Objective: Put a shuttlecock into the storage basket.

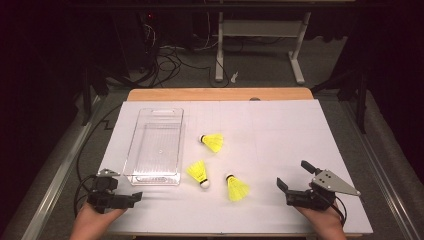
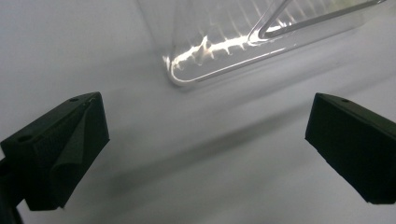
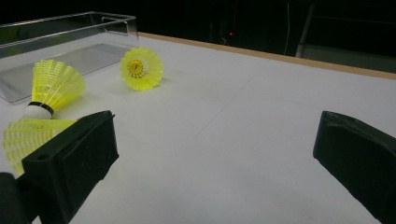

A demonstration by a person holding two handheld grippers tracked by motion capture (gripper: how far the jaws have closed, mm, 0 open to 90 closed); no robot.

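Three yellow shuttlecocks lie on the white table top: one (image 1: 213, 141) nearest the middle, one (image 1: 198, 173) beside the tray's near right corner, and one (image 1: 236, 188) toward the right. An empty clear plastic tray (image 1: 155, 145) sits at the left. At the front left my left gripper (image 1: 131, 199) is open, pointing right, just short of the tray's near corner (image 2: 210, 51). My right gripper (image 1: 295, 175) stands open at the front right, empty, right of the shuttlecocks. In the right gripper view, one shuttlecock (image 3: 23, 137) is partly hidden behind the left jaw; two others (image 3: 53, 86) (image 3: 140, 67) lie beyond, before the tray (image 3: 70, 32).
The white sheet (image 1: 280, 130) covers a wooden table whose bare far edge (image 1: 220, 94) shows at the back. Beyond it on the dark floor stand a white desk frame (image 1: 260, 30) and loose cables (image 1: 170, 62). A person's hands hold both grippers at the table's near edge.
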